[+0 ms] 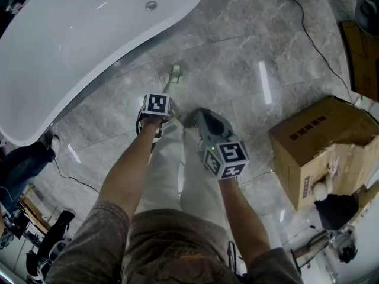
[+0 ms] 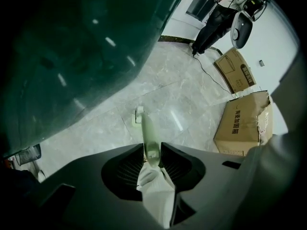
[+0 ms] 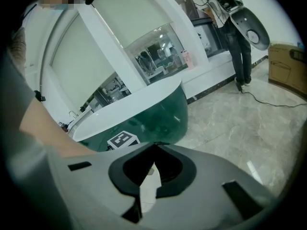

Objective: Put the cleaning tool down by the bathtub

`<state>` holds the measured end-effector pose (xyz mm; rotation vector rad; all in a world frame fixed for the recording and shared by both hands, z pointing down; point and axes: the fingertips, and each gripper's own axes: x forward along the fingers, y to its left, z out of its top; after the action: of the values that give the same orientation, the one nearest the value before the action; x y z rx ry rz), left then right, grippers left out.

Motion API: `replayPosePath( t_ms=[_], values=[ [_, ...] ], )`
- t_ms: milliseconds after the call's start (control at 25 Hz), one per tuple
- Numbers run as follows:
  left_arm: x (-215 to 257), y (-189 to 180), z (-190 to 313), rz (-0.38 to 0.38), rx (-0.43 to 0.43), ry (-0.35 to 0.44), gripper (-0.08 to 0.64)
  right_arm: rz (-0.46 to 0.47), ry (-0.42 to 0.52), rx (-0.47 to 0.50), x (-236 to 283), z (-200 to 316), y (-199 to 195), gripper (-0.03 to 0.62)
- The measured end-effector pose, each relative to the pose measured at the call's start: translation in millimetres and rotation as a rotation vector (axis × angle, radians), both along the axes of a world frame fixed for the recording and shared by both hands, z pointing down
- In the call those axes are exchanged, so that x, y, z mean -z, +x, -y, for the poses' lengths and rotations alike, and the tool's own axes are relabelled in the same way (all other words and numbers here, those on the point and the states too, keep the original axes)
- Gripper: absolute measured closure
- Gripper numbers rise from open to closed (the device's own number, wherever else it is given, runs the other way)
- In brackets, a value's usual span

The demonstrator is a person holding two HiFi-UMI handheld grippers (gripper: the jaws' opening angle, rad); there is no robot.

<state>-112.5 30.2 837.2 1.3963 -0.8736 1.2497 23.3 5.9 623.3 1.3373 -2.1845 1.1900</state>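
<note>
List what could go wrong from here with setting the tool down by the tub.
1. The cleaning tool slants down to the floor, held only near its top by the left tongs. Released like this, it would likely topple, perhaps against the bathtub.
2. The floor looks glossy, so the tool's head may slide out.
3. A black cable runs across the floor nearby and is a possible snag or trip.

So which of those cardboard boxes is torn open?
The nearer cardboard box: its side is ripped open. The farther box, behind it, looks closed.
</note>
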Motion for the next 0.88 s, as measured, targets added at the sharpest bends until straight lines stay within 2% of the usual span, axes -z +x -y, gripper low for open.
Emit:
replayPosePath(
  t_ms=[80,200,320,400,600,680,760,880],
  values=[
    [2.2,-1.6,-3.7,0.020,-0.010,-0.002,0.443,0.001,0.000,-0.006,0.1,-2.8,1.4,0.594],
    [1.8,4.9,-8.3,0.003,-0.012,0.008,0.443,0.000,0.003,-0.012,0.6,-6.8,5.2,0.594],
    [15.7,0.9,-11.6,0.030,-0.014,0.009,0.443,-0.002,0.003,-0.024,6.1,-8.7,9.3,0.594],
    [27.9,2.3,-14.1,0.019,-0.005,0.009,0.443,0.001,0.007,-0.033,15.9,-7.7,9.6,0.594],
    [78.3,1.9,-12.4,0.019,0.007,0.038,0.506,0.009,0.029,-0.039,50.3,-0.7,6.5,0.594],
    [102.0,4.3,-14.4,0.013,0.006,0.040,0.556,0.014,0.038,-0.040,66.1,1.5,5.7,0.594],
    [124.4,10.8,-12.4,-0.018,0.014,0.057,0.558,0.021,0.040,-0.043,81.1,2.6,5.5,0.594],
    [154.6,10.0,-11.2,-0.022,0.032,0.069,0.558,0.035,0.029,-0.048,100.7,1.2,4.3,0.594]
  ],
)
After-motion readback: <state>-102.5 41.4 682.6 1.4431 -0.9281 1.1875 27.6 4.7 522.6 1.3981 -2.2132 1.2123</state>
